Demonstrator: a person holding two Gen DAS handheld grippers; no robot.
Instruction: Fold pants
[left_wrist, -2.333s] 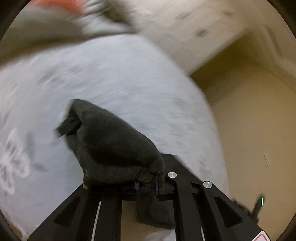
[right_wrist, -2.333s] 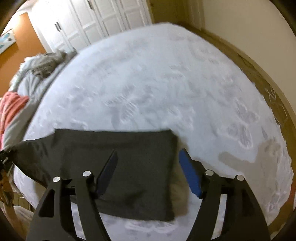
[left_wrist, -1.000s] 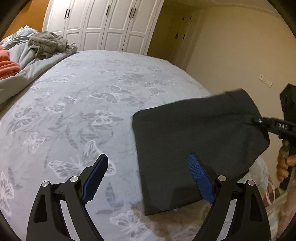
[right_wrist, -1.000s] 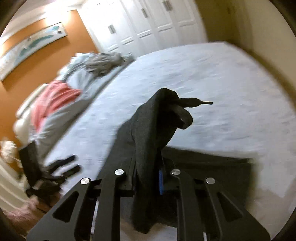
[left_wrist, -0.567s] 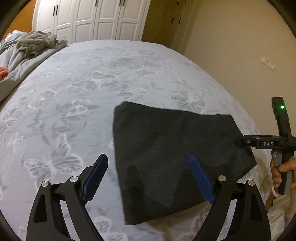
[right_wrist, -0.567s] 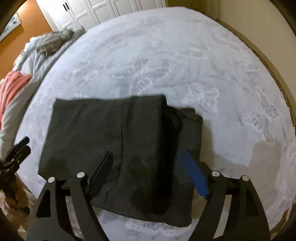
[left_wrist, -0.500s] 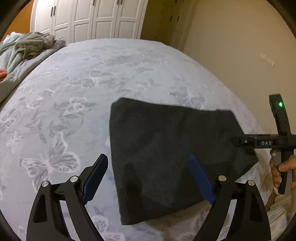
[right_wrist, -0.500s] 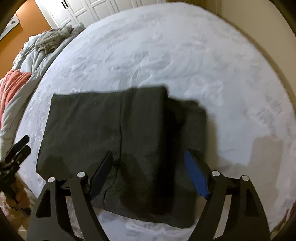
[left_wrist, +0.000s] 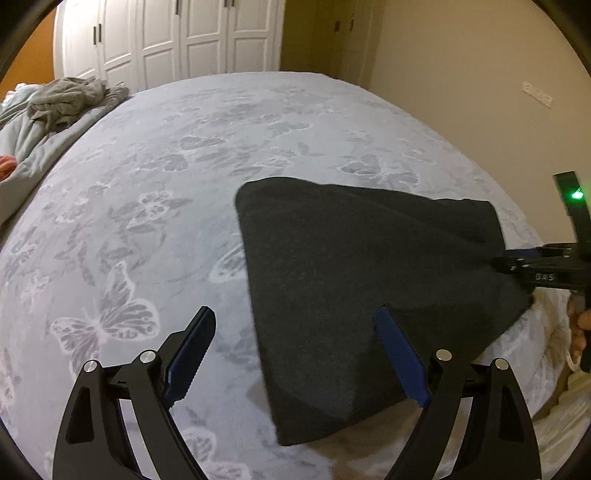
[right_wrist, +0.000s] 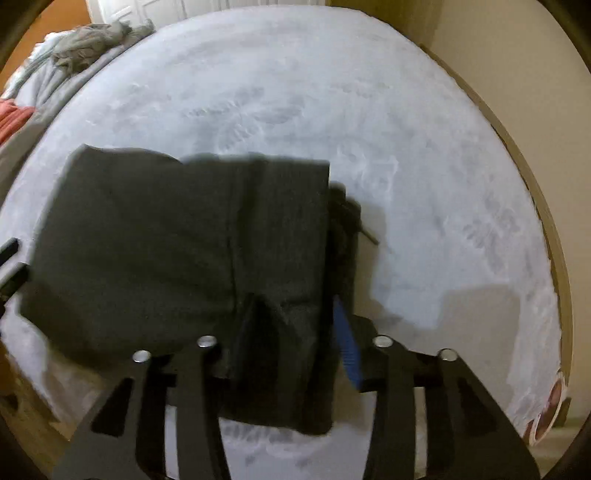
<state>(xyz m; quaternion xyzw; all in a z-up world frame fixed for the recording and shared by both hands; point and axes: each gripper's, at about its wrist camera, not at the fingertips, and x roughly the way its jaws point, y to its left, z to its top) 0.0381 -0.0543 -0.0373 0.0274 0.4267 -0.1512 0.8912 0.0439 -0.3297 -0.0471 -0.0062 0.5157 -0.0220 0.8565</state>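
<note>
A: Seeing one pair of dark pants (left_wrist: 362, 280) folded flat on the bed (left_wrist: 155, 206), lying under and ahead of the left tongs' (left_wrist: 295, 354) right finger.
B: Tong states?
A: Left tongs spread wide, gripping nothing. Right tongs (right_wrist: 295, 332) narrowed around the pants' near edge; cloth bunches between both fingers. Two tongs total.

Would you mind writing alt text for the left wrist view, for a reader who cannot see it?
Folded dark pants lie flat on a bed with a pale butterfly print, just beyond the open left gripper. At the right edge the right gripper meets the pants' side. Crumpled grey bedding lies far left before white wardrobe doors.
</note>
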